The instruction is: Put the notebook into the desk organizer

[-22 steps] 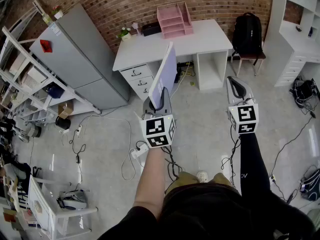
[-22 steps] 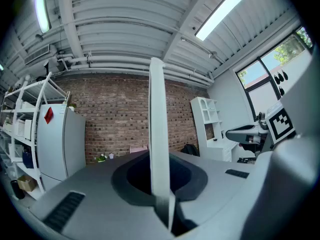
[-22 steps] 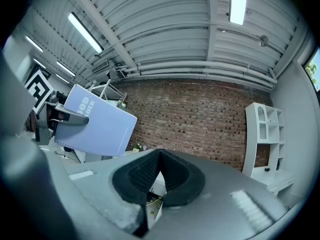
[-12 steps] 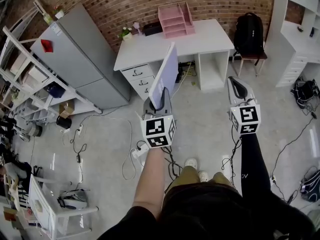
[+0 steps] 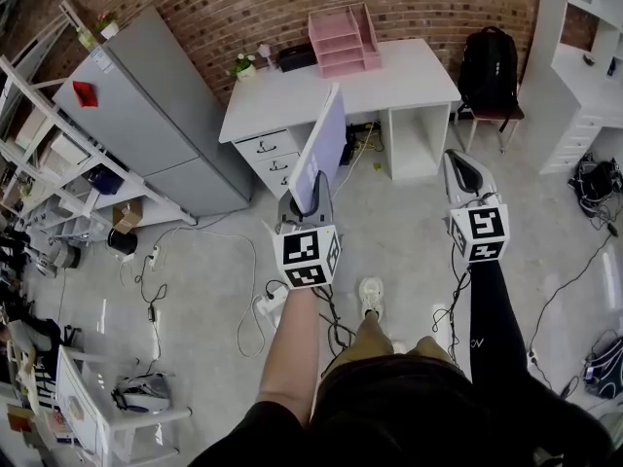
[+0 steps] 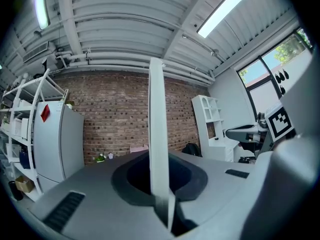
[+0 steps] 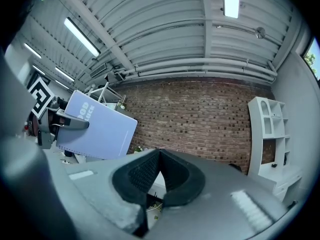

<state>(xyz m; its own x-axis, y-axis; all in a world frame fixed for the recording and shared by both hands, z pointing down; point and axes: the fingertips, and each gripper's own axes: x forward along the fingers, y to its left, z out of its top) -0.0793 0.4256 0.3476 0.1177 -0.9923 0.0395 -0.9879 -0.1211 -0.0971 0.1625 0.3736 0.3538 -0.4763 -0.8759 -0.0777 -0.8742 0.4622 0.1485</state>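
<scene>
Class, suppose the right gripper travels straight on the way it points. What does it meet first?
Nothing close: open space lies ahead of the right gripper. Probably the white desk, at its right end, comes first, or the brick wall if it passes above; depth unclear.

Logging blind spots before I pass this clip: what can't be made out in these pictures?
- Contents of the pink tiered desk organizer: head view, too small to tell what its trays hold.
- Cover print of the pale purple notebook: right gripper view, partly covered by the left hand-held gripper.
- The notebook's cover: left gripper view, seen edge-on only.
</scene>
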